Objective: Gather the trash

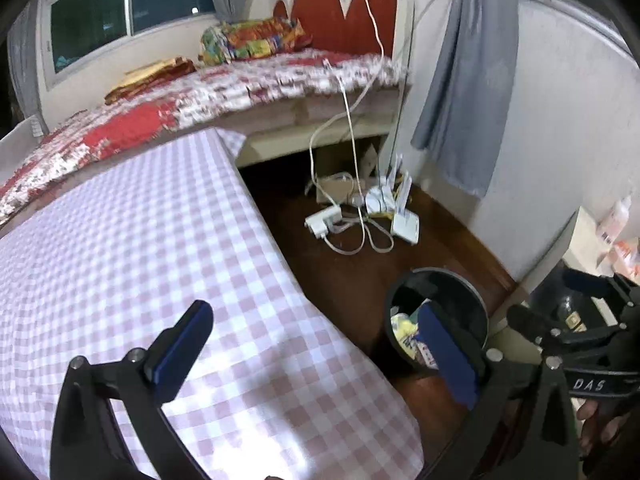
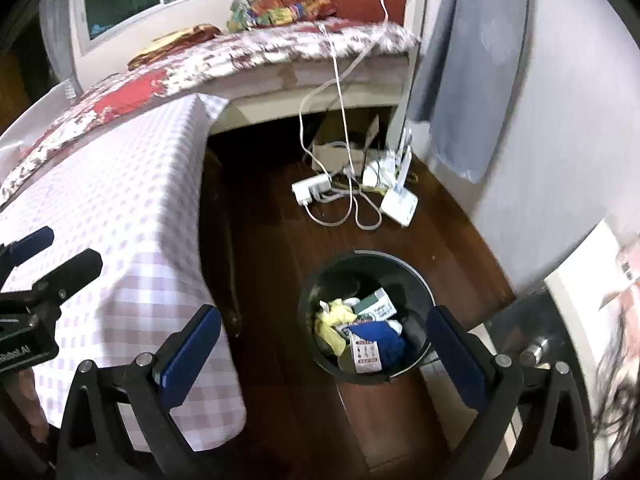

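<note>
Now, in the left wrist view, the left tongs stand wide and hold nothing, above the edge of the pink-and-white checkered tabletop; the round black trash bin is behind their right finger.

In the right wrist view, the right tongs are wide and empty too, and the bin sits between their fingers on the dark wooden floor, with crumpled yellow, blue and white paper trash inside.
</note>
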Demonstrator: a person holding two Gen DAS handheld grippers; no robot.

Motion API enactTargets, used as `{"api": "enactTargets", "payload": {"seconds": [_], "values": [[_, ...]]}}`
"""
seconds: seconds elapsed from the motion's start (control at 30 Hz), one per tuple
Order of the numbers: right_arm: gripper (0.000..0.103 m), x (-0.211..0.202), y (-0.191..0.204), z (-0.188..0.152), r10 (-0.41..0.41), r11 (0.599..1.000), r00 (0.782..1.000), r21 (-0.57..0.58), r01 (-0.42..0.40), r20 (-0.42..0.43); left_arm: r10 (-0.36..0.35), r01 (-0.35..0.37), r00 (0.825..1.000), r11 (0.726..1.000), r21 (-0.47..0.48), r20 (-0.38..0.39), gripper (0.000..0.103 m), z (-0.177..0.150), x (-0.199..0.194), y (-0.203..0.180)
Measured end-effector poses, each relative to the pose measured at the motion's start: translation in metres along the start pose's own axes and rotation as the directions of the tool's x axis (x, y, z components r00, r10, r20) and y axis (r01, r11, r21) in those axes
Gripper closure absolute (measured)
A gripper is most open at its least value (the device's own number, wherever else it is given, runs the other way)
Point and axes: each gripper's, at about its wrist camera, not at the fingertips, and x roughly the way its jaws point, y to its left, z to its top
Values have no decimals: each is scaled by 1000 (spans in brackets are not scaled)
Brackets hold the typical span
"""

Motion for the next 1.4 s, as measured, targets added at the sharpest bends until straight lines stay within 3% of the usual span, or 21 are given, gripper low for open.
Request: {"api": "enactTargets", "payload": {"seconds": [0.53, 0.8, 1.4], "values": [[0, -79, 30, 2, 7, 998, 993, -58, 0, 120, 19, -13, 991, 999, -44, 130, 0, -9, -79, 7], [0, -96, 27, 9, -5, 998, 987, -57, 15, 160, 26, -20, 987, 999, -43, 161, 0, -5, -88, 8], [0, -97, 22, 10, -17, 998, 986, -56, 27, 167, 36, -32, 985, 999, -30, 167, 0, -5, -90, 9]]}}
